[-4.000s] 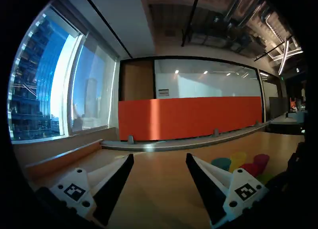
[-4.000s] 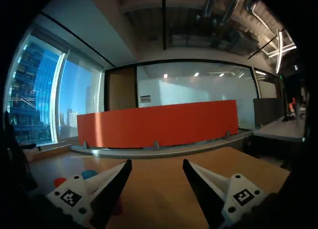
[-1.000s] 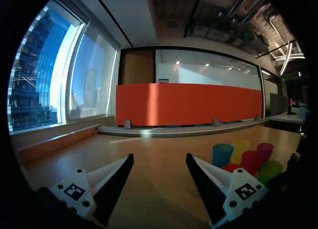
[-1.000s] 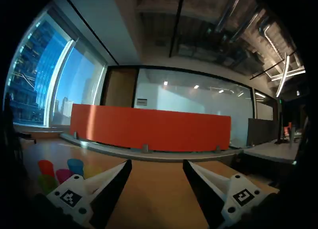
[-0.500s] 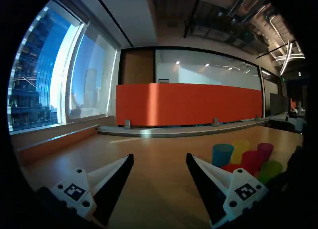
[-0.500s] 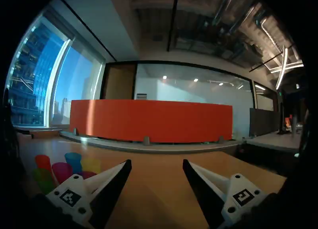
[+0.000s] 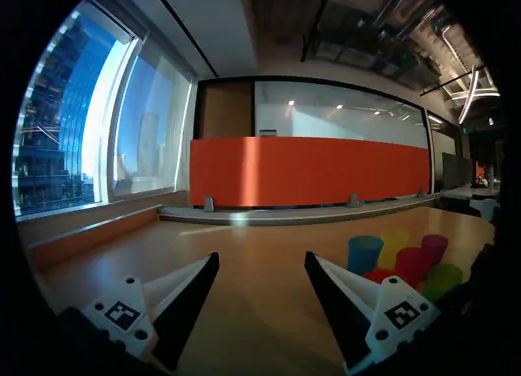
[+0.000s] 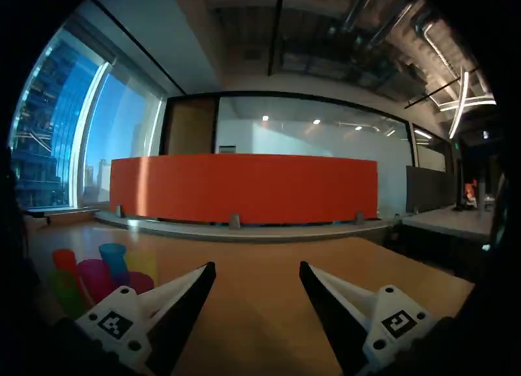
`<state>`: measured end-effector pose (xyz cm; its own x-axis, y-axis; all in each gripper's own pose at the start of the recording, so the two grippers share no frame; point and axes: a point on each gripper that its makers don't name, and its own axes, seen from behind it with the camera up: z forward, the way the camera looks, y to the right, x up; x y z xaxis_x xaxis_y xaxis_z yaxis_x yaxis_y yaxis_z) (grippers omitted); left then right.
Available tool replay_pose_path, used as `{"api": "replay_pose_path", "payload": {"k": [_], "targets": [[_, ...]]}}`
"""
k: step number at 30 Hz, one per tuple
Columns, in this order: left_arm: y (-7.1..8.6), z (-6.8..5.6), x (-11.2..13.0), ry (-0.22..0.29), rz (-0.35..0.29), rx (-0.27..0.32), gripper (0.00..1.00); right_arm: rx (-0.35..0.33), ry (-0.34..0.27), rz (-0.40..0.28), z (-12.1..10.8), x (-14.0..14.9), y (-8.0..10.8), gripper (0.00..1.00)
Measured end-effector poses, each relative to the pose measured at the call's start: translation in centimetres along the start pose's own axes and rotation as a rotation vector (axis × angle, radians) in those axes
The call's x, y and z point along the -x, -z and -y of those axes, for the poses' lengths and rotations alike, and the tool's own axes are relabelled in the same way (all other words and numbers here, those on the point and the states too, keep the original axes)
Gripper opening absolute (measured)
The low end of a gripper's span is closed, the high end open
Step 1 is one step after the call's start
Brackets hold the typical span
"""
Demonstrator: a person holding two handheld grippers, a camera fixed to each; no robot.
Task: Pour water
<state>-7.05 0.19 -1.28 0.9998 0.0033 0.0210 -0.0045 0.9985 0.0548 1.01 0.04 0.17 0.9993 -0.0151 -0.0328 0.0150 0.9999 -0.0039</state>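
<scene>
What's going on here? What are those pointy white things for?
A person holds the left gripper and the right gripper above a wooden table. Both are open and empty. Colourful cups stand together on the table, off to the side of each gripper, untouched. No pouring has begun.

Daylight is pouring through tall windows [image 7: 84,135] at the left, striping the orange divider [image 7: 306,171] along the far edge of the wooden desk [image 7: 260,259]. Behind it a glass wall [image 7: 338,118] is glowing, exposed pipes [image 7: 391,24] running overhead.
</scene>
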Motion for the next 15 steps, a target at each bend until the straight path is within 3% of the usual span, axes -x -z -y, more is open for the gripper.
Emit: {"api": "replay_pose_path", "payload": {"k": [15], "targets": [[0.00, -0.01, 0.04, 0.000, 0.000, 0.000, 0.98, -0.002, -0.020, 0.018, -0.18, 0.71, -0.08, 1.00]]}}
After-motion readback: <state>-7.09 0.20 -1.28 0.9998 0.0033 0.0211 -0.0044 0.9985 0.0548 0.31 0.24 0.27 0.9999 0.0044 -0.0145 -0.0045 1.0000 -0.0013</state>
